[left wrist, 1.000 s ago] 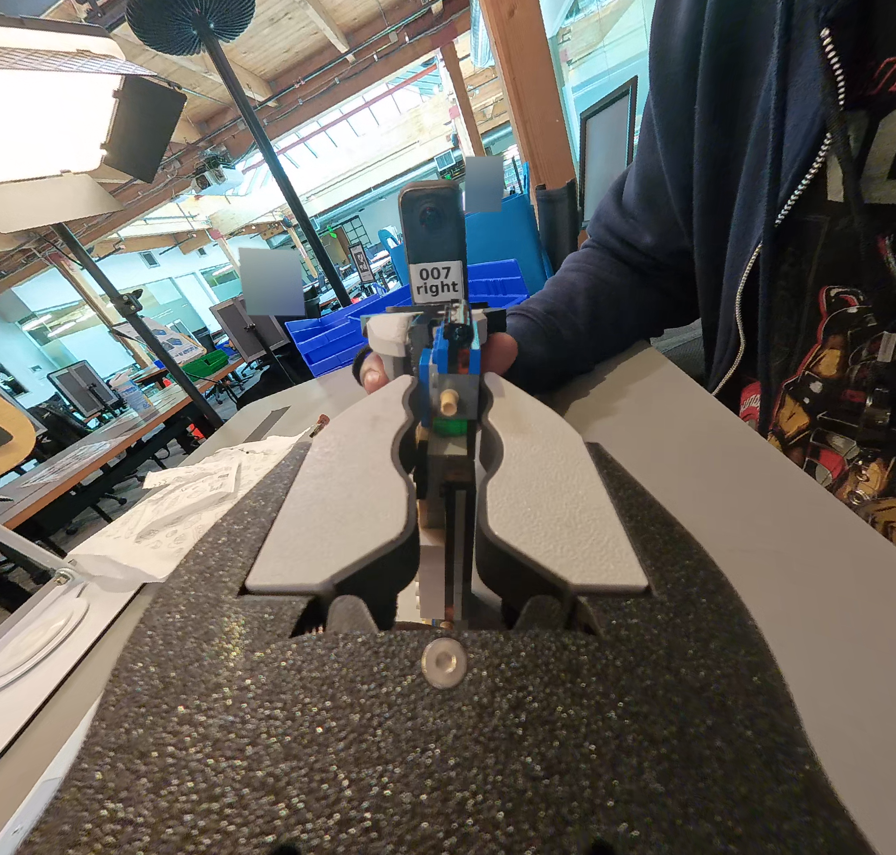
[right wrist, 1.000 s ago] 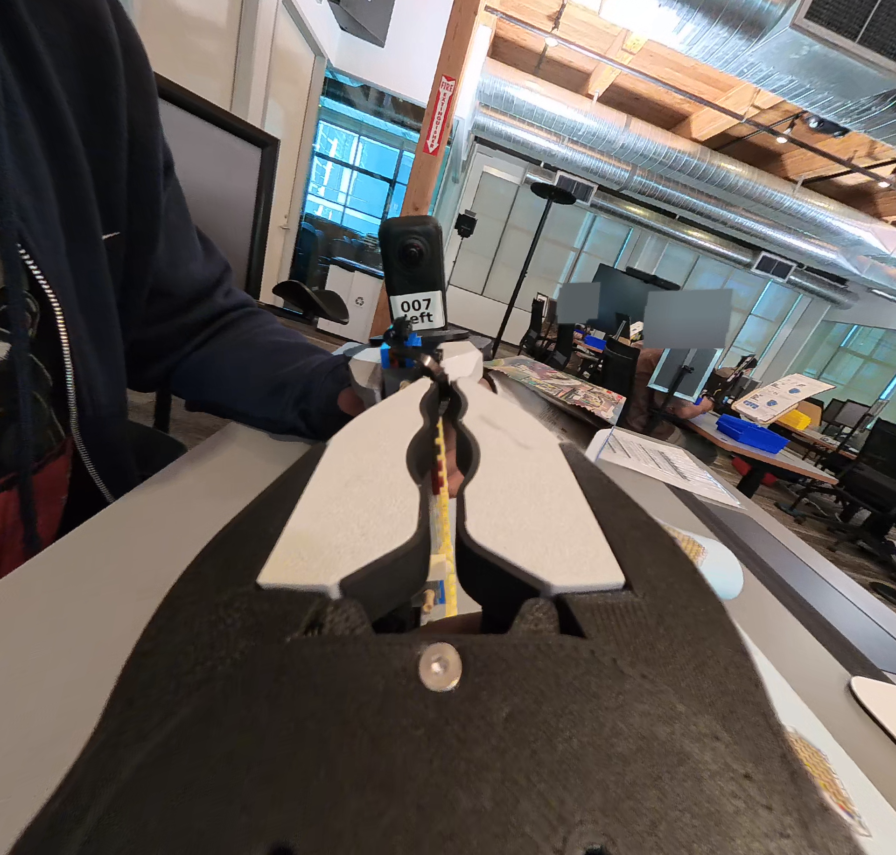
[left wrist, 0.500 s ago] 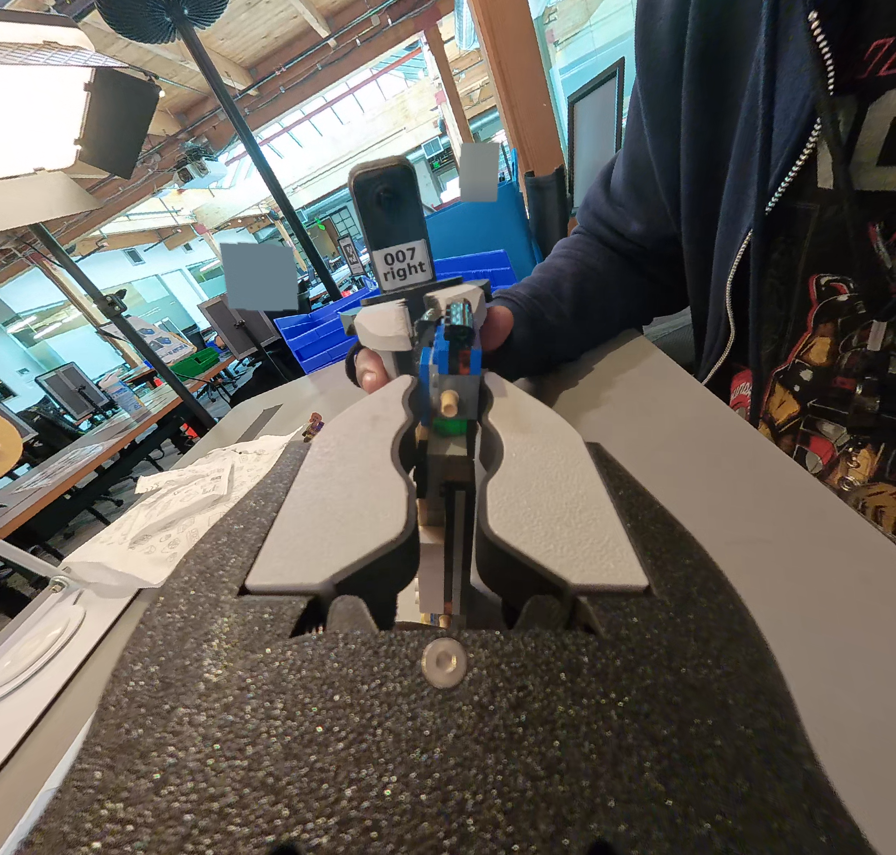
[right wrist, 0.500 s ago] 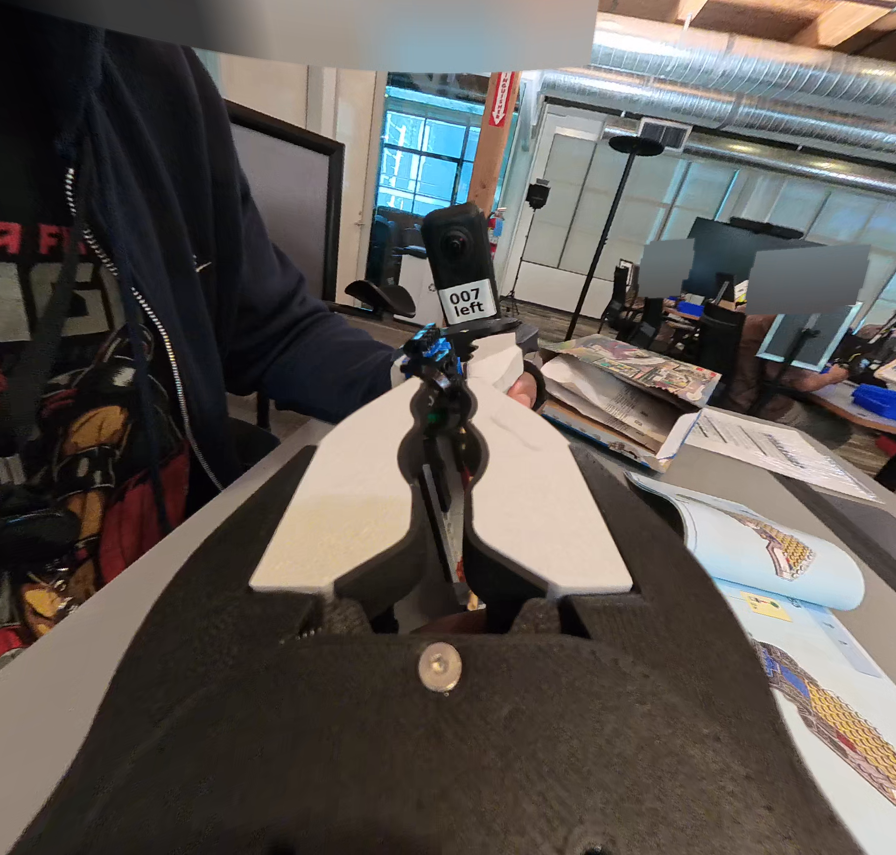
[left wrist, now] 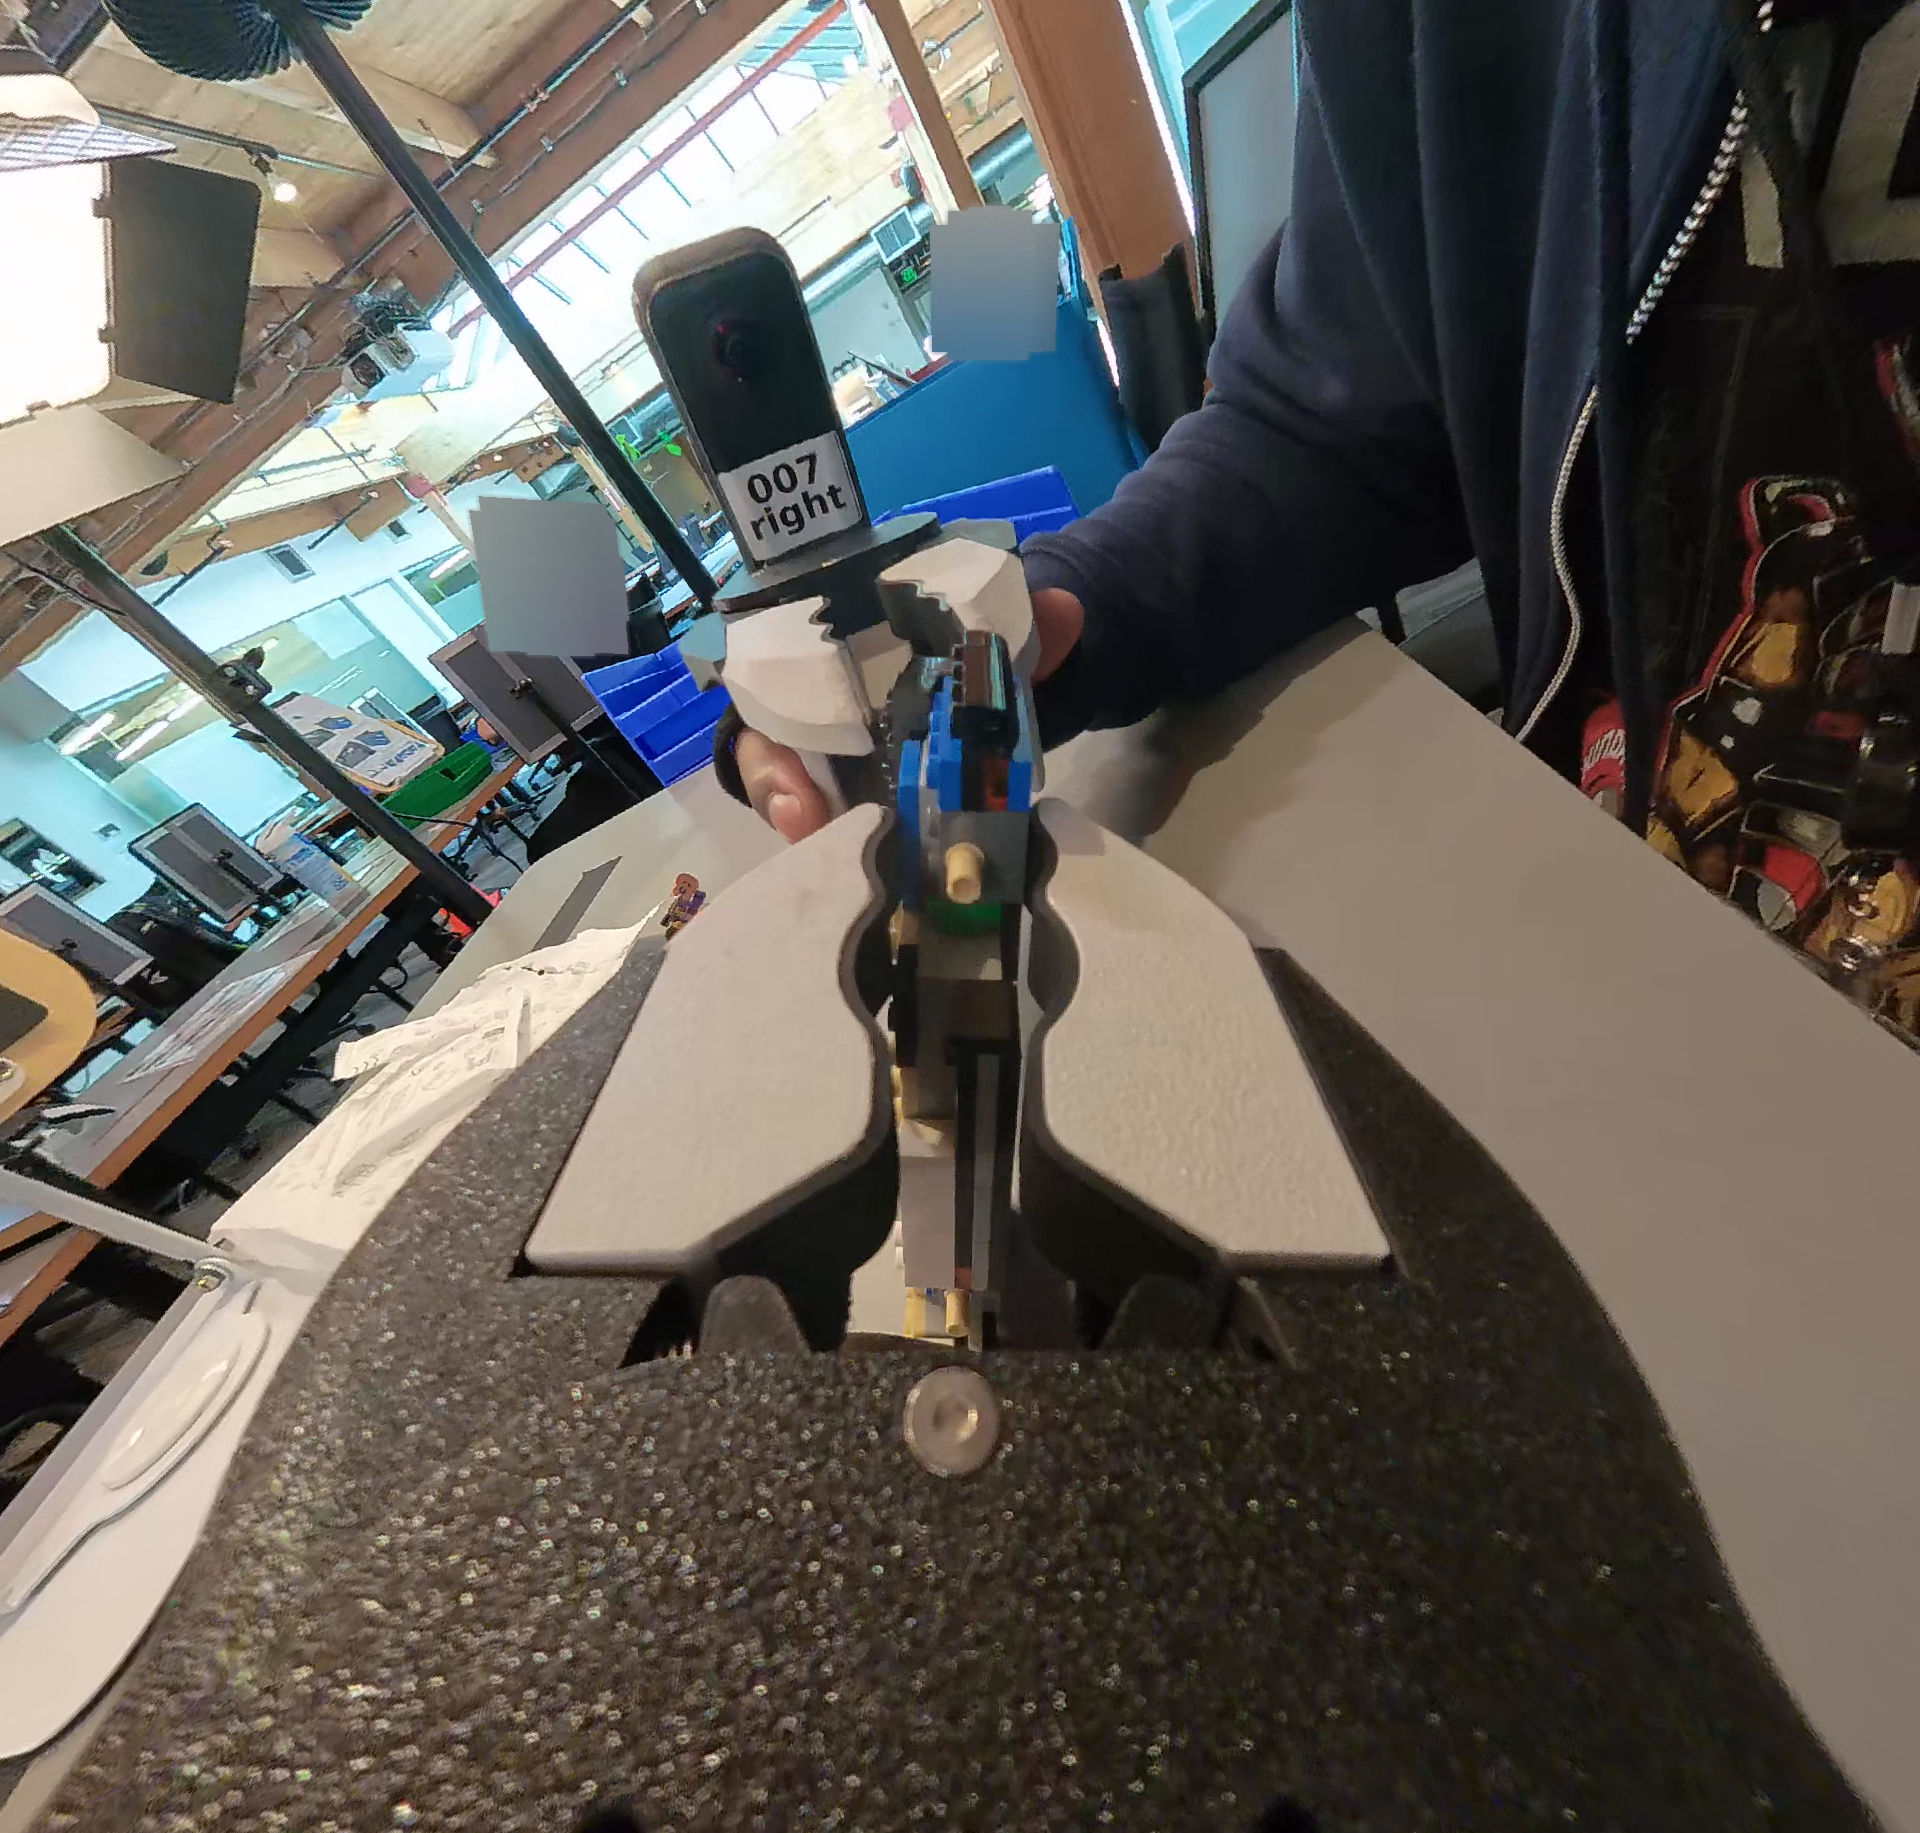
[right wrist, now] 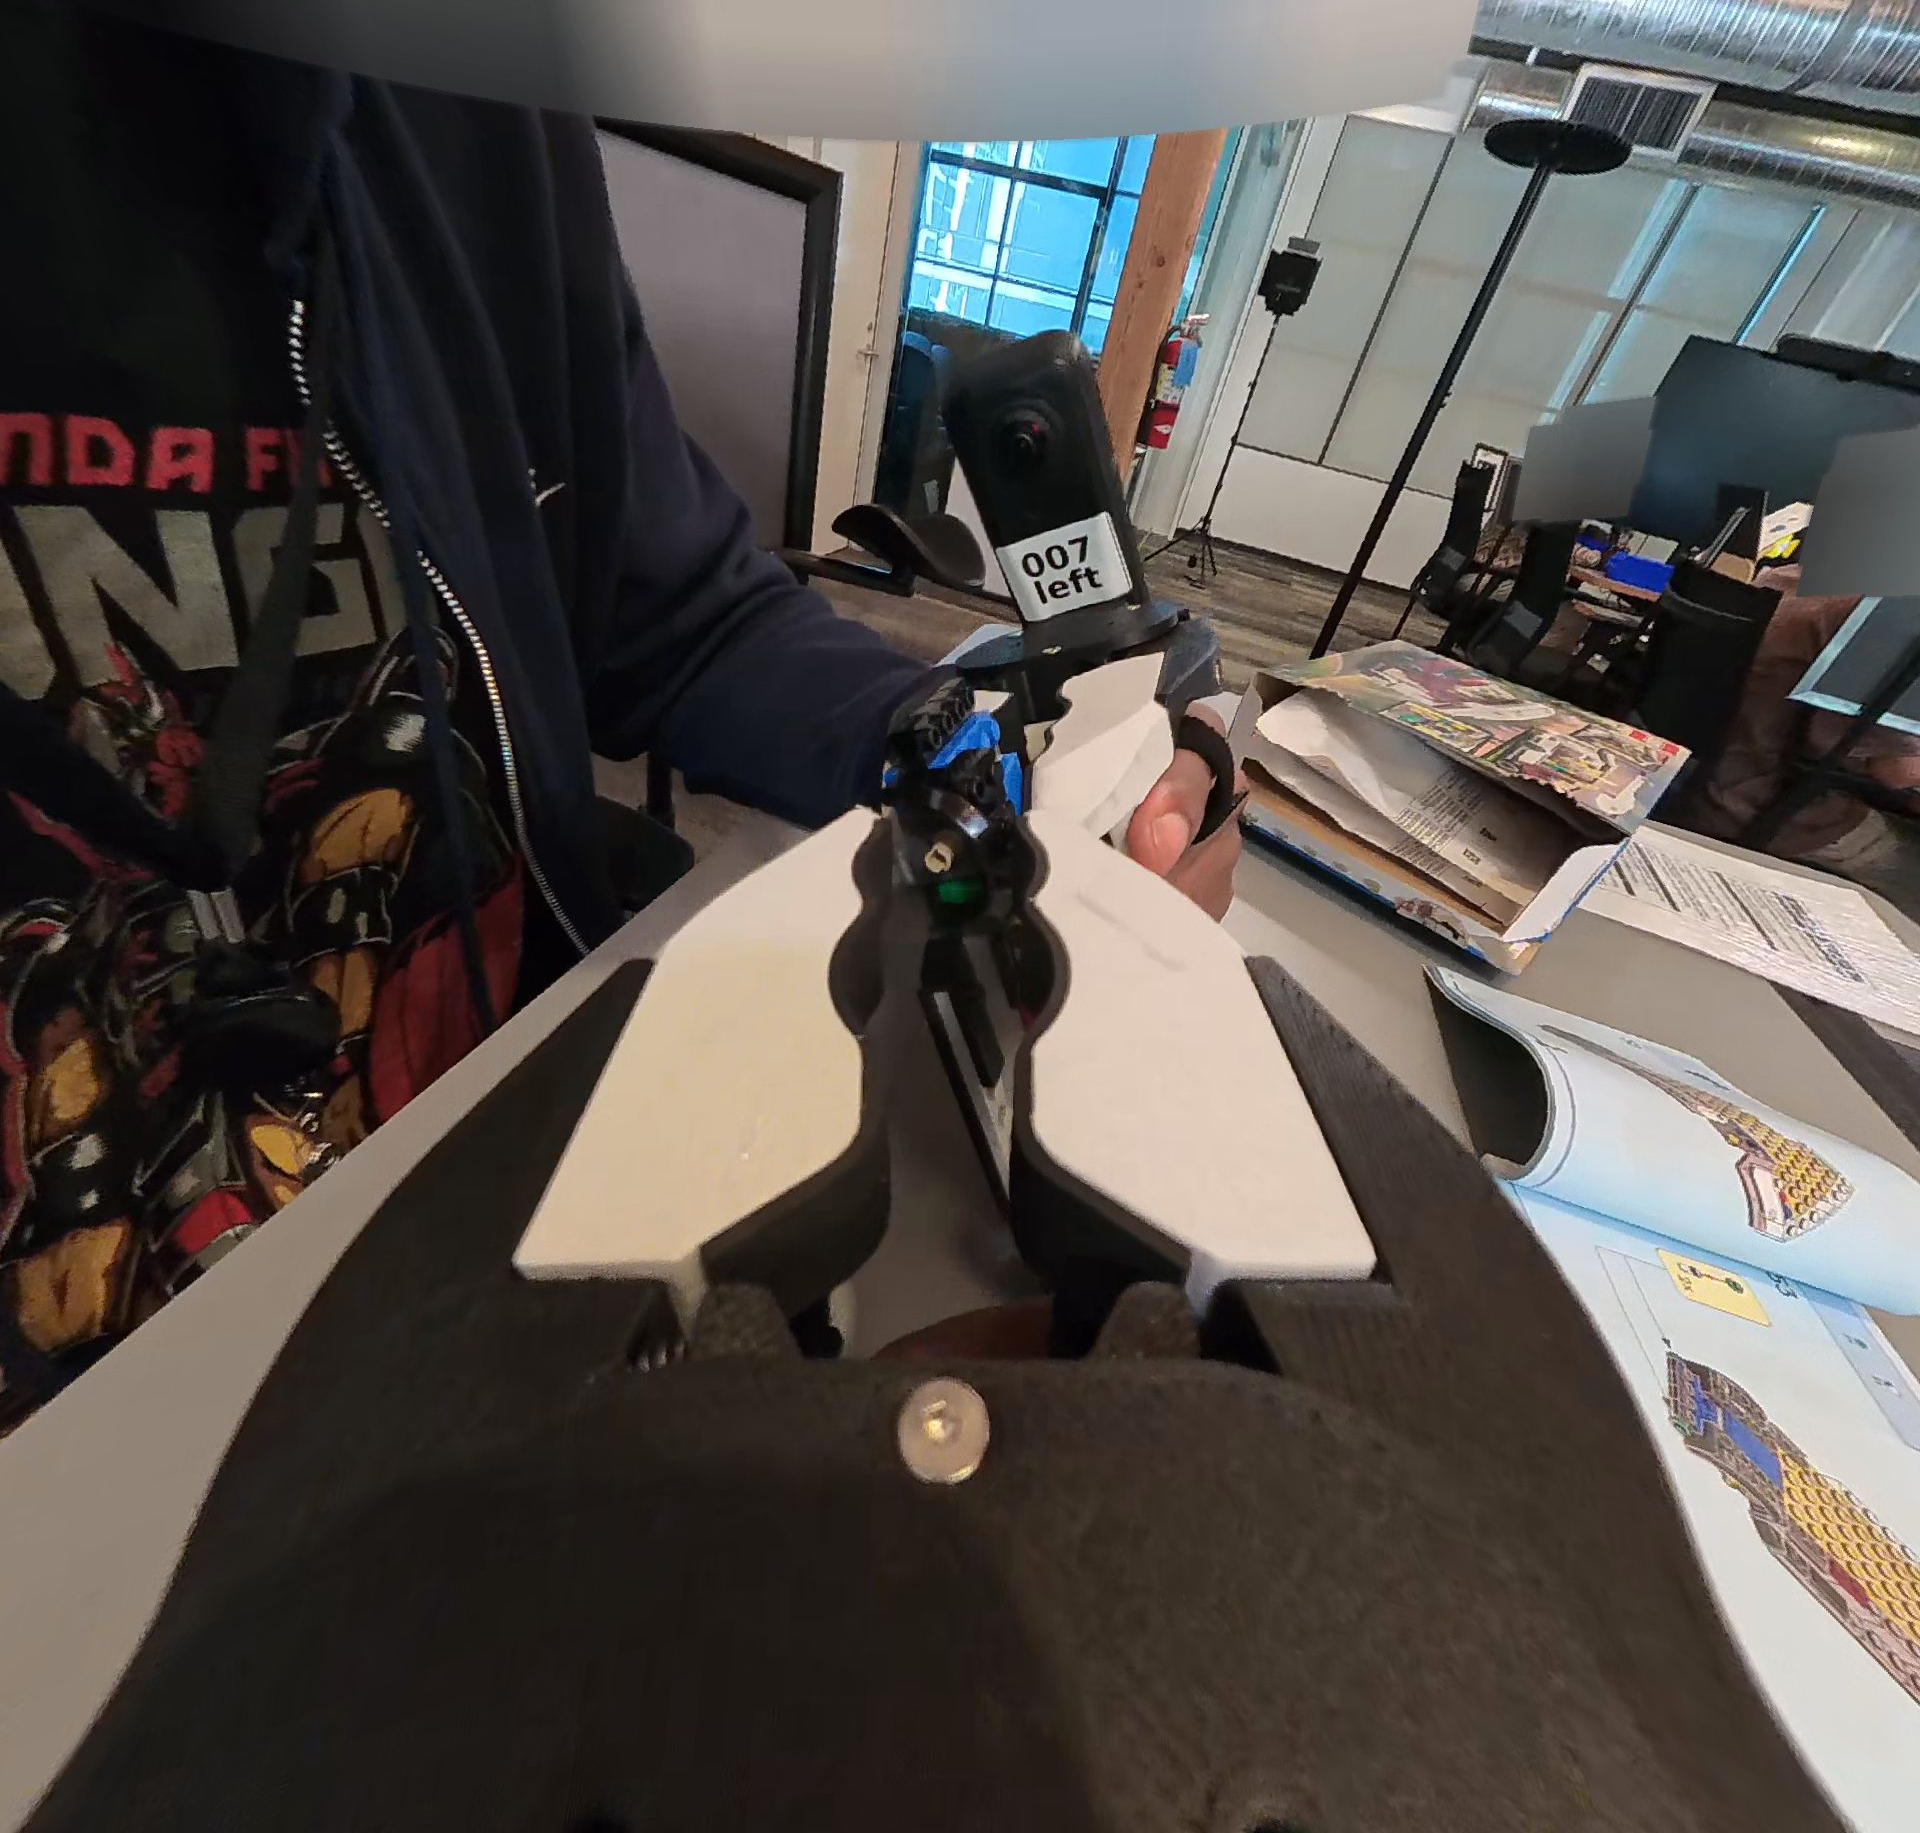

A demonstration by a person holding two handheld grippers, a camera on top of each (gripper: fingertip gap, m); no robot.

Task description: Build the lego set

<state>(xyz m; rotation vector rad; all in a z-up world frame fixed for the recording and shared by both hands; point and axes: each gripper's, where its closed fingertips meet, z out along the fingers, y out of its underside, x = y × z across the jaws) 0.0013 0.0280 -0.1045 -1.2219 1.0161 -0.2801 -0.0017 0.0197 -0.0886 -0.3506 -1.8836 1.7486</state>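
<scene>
My left gripper (left wrist: 961, 827) is shut on a brick-built assembly (left wrist: 920, 796) of blue, grey and black parts. A tan pin (left wrist: 961, 864) and a green stud stand on top of it at my fingertips. The assembly runs back between the fingers and forward past them. My right gripper (right wrist: 951, 827) faces it head-on, and its fingers stand apart on either side of the assembly's (right wrist: 951, 807) far end. The left wrist view shows the right gripper (left wrist: 894, 640) just beyond the bricks with its white fingertips (left wrist: 790, 682) spread. A white finger (right wrist: 1101, 744) of the left gripper shows just past my right fingertips.
Both grippers are above a grey table (left wrist: 1455, 952), close to a person in a dark hoodie (left wrist: 1558, 329). An open cardboard box (right wrist: 1455, 775), a printed sheet (right wrist: 1766, 910) and an open instruction booklet (right wrist: 1714, 1264) lie on one side. Crumpled paper (left wrist: 447, 1045) and a small figure (left wrist: 684, 895) lie on the other. Only a small space, under 4 cm, lies between the two pairs of fingers.
The right gripper's fingers, shut on a thin yellow-edged strip a second ago, have spread apart. The right gripper has also swung toward the person. The left gripper has kept its hold on the assembly.
</scene>
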